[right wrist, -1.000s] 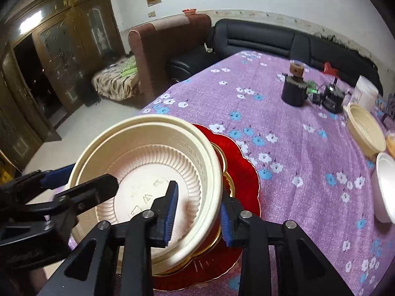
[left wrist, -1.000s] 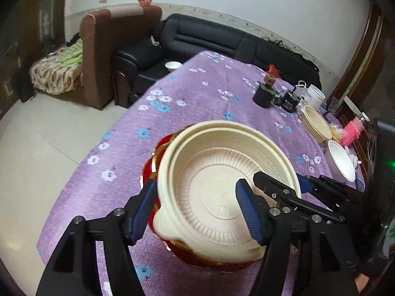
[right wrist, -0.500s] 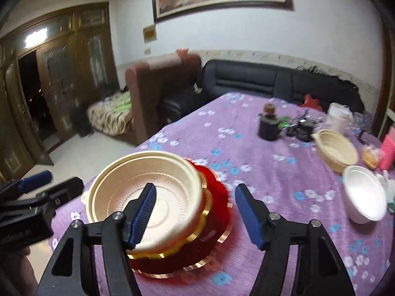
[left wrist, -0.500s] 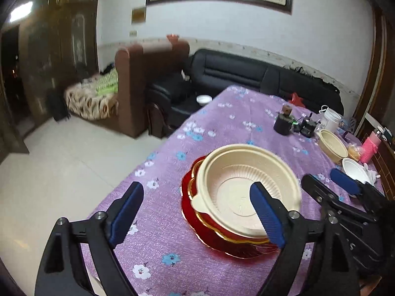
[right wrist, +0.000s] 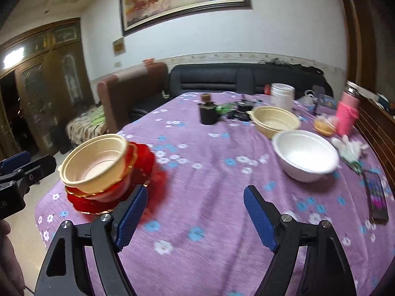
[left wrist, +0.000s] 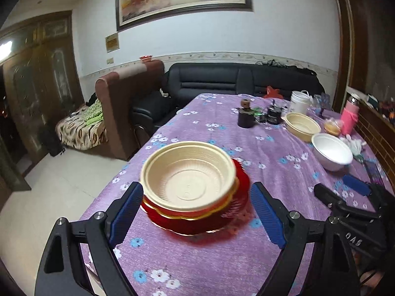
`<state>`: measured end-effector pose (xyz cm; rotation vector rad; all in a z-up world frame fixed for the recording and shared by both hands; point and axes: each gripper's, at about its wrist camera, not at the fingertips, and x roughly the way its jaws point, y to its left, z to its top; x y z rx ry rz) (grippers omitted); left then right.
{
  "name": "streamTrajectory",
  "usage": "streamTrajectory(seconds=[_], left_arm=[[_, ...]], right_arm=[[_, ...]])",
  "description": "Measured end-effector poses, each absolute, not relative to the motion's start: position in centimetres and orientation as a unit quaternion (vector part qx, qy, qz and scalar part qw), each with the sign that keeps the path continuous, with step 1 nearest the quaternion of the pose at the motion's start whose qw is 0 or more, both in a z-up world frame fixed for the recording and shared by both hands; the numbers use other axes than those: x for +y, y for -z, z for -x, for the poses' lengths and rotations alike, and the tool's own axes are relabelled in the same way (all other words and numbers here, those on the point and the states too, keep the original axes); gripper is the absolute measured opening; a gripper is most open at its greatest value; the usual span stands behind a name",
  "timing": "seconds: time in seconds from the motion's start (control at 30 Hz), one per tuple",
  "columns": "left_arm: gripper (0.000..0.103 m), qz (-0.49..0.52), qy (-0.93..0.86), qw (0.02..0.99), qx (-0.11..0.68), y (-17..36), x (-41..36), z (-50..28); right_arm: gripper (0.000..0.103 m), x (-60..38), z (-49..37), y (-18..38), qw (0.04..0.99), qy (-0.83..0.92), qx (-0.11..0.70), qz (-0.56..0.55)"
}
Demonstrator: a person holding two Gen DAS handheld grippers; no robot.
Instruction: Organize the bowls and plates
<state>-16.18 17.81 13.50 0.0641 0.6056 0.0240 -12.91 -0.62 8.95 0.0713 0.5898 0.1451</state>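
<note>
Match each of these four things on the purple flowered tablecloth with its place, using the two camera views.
Things:
1. cream plastic bowl with ribbed inside
2. white foam bowl
3. pink bottle
4. dark cylindrical jar with a brown stopper

Places:
A. at the far right edge, by the wooden rail
B. stacked on the red gold-rimmed plates
C. alone on the cloth, just in front of a second cream bowl
D. far middle of the table, before the black sofa

Pairs: 1-B, 2-C, 3-A, 4-D
</note>
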Motion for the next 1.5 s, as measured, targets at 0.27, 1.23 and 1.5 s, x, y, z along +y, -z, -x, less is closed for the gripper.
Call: streamTrajectory(seconds=[0.27, 1.23, 1.5], left_arm=[[0.088, -0.065, 0.004, 0.948, 0.312, -12.7, 14.6, 16.9], [0.088, -0.037, 0.054, 0.972, 0.226, -17.9, 15.1, 26.6], [0.097, -0.085, 0.050, 0.990, 0.104, -26.4, 16.9, 31.2]], right_arm=[[0.085, -4.8, 14.9, -8.2, 0.954, -0.044, 0.291, -0.056], [0.085, -8.6, 26.3, -16.8, 0.977, 0.008, 0.196, -0.082], [0.086, -14.0, 29.1, -30.8, 0.980, -0.025, 0.117, -0.160]])
